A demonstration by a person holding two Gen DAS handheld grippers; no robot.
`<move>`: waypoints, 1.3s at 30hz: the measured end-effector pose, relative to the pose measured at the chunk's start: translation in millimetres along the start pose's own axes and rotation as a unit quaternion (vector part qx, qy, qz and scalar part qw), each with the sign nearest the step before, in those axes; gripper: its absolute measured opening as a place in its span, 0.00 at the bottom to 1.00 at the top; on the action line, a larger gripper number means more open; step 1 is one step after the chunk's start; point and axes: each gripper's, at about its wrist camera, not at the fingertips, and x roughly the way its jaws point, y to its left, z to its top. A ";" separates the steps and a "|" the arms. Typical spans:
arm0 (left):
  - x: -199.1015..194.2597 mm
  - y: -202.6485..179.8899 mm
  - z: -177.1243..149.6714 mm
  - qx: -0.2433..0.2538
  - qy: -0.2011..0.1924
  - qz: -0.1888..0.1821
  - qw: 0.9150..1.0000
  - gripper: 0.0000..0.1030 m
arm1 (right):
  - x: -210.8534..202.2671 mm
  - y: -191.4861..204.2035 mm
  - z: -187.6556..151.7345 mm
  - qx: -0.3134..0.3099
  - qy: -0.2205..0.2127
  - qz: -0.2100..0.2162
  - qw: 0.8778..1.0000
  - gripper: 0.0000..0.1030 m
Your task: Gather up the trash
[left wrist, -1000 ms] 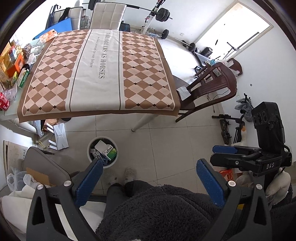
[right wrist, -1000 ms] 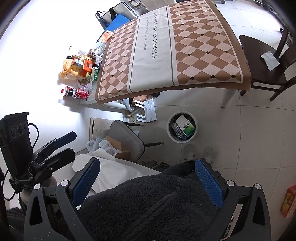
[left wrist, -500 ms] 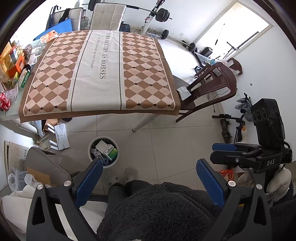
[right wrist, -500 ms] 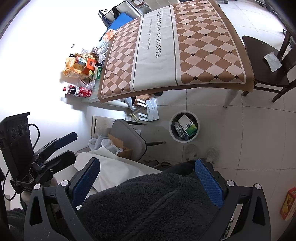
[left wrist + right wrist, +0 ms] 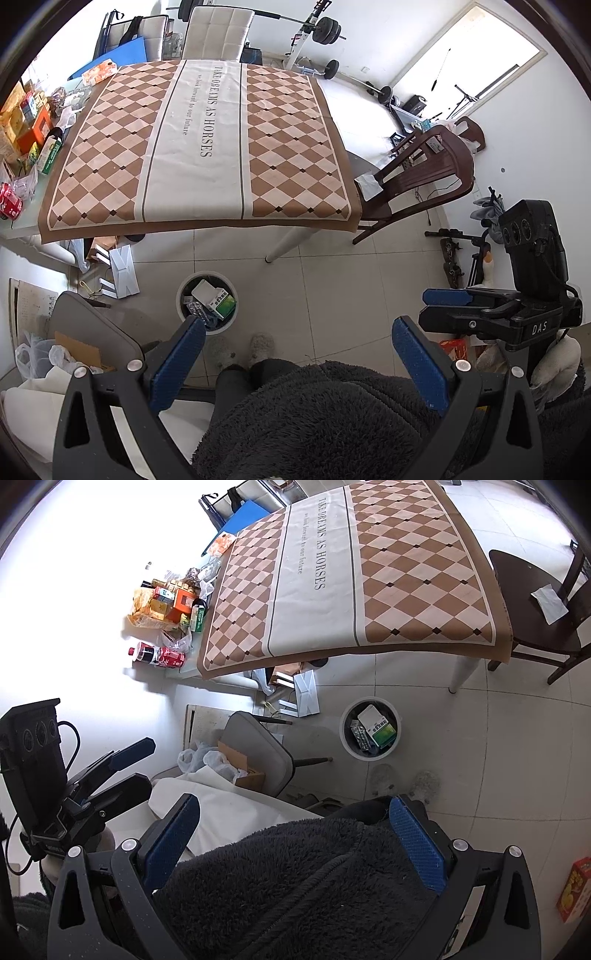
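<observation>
Left wrist view, left tool (image 5: pixel 297 363) spread wide, empty, right tool (image 5: pixel 295 843) likewise, above trash bin (image 5: pixel 183 295).

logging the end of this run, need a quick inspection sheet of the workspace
surface: checked tablecloth bare of items; table edge beside it shows.
job's things: trash bin on the floor, holding a green-white box and blister packs.
clutter: boxes and bags, cola bottle beside the cloth.
grippers: left gripper and right gripper open, fingers empty.
cables: one black cable on the left gripper's housing.
surroundings: dark chair with paper on its seat, barbell, tiled floor.
</observation>
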 end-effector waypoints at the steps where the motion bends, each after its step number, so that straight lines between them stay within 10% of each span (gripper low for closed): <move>1: -0.1 -0.1 -0.2 0.001 0.000 0.000 1.000 1.00 | 0.1 -0.1 0.0 0.001 0.000 0.000 1.000 1.00; 39: 0.3 1.5 5.4 -0.002 0.003 -0.009 1.000 1.00 | -1.2 0.8 0.7 0.000 -0.004 0.001 1.000 1.00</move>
